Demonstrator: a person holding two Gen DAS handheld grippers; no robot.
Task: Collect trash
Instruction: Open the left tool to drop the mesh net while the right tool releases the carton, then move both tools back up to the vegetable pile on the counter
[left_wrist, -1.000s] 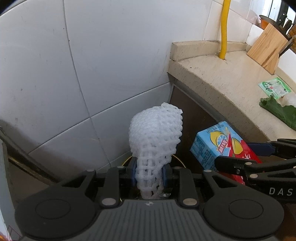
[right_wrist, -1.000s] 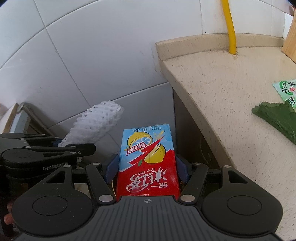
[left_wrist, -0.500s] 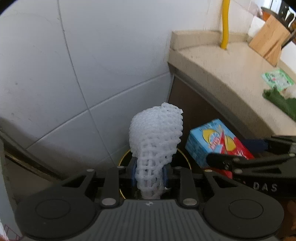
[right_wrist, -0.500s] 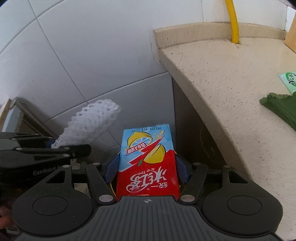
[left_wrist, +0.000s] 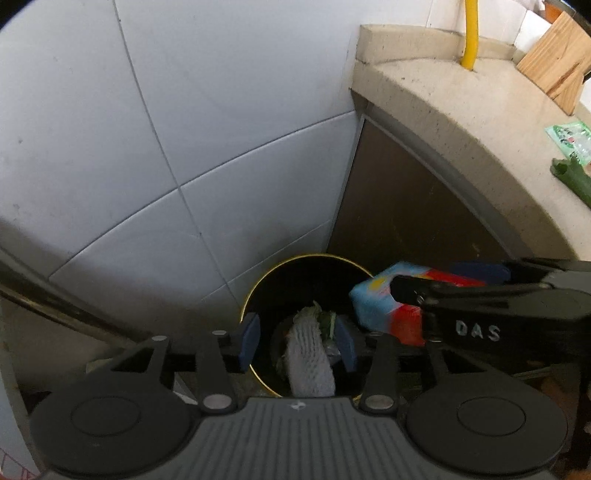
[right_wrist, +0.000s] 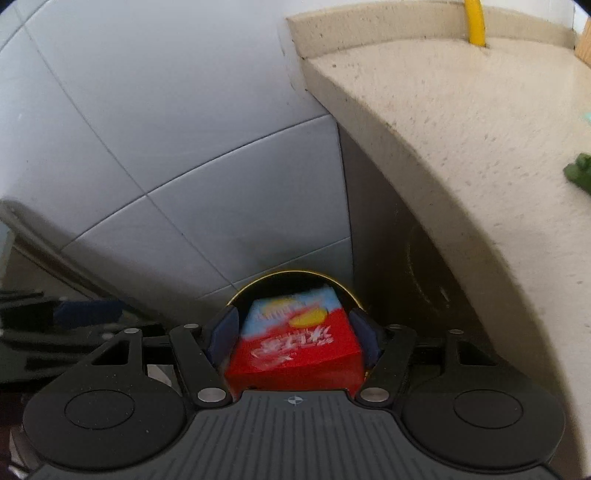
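Down in the corner where the tiled wall (left_wrist: 155, 155) met the cabinet side (left_wrist: 406, 221), the trash bin (left_wrist: 255, 291) stood with its gold rim showing dark inside. My left gripper (left_wrist: 297, 341) hung right over its mouth, jaws opening, the blue pads spread clear of the white foam net (left_wrist: 308, 360), which lay between them but lower, inside the bin on top of some green scraps; the pads did not press it, so I counted that claw as open with nothing held. To the right of it in the left wrist view, my right gripper (left_wrist: 448, 280) came in from the side with the iced tea carton (left_wrist: 384, 302) clamped between its fingers, the carton's blue end hanging at the right edge of the bin's rim. From the right wrist view the same carton (right_wrist: 295, 343) sat squeezed between the two blue pads of the right gripper (right_wrist: 295, 332), red face up, blue end pointing toward the far rim of the bin (right_wrist: 291, 273), the print blurred. The left gripper (right_wrist: 85, 314) showed only as a dark shape at the left edge there. On the stone counter (left_wrist: 461, 103) up to the right stood a yellow pipe (left_wrist: 469, 33), a wooden knife block (left_wrist: 554, 62), a green packet (left_wrist: 570, 138) and a green leaf (left_wrist: 572, 182).
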